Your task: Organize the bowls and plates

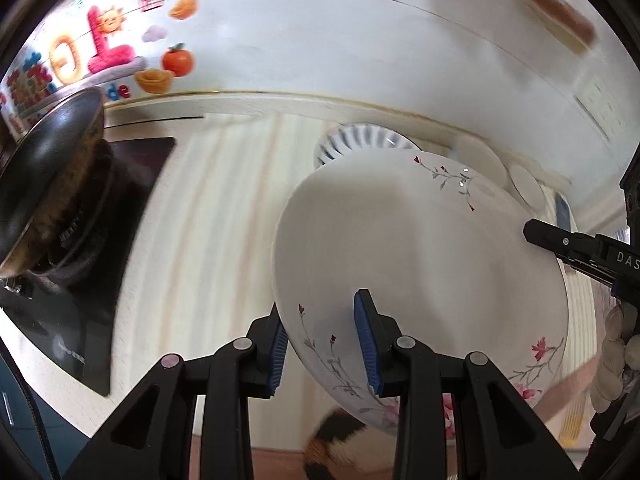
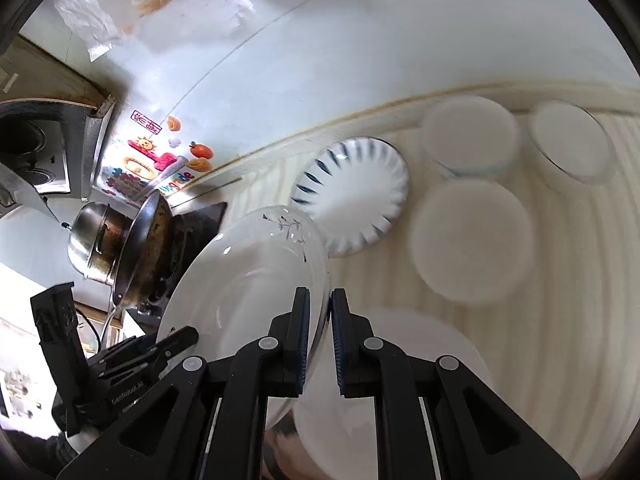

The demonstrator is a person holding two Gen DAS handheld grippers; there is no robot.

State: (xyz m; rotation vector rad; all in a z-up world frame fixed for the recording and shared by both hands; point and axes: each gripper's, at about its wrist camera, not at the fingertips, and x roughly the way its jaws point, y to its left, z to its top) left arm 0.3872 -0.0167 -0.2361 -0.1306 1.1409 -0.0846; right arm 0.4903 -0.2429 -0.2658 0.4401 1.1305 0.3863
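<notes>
Sitting at nine o'clock in the left wrist view, a dark wok (image 1: 48,168) rests tilted on a black cooktop (image 1: 80,320), with bright stickers (image 1: 108,52) on the white wall above it. Toward the centre, the left tool (image 1: 326,344) has its blue-padded fingers closed on the near rim of a floral plate (image 1: 408,248), one pad under the rim and one over it. That plate is white and glossy, held tilted above the pale striped tabletop (image 1: 224,208), with thin grey twigs, small red buds and pink blossoms painted around its edge. Behind it at twelve o'clock lies a blue-rayed plate (image 1: 360,136), fluted and white. At three o'clock the right tool (image 2: 320,328) meets the floral plate's far edge; in its own view its pads stand nearly together with the rim between them, gripping it. Past it, at two o'clock, plain white bowls (image 2: 472,240) sit blurred on the tabletop.
</notes>
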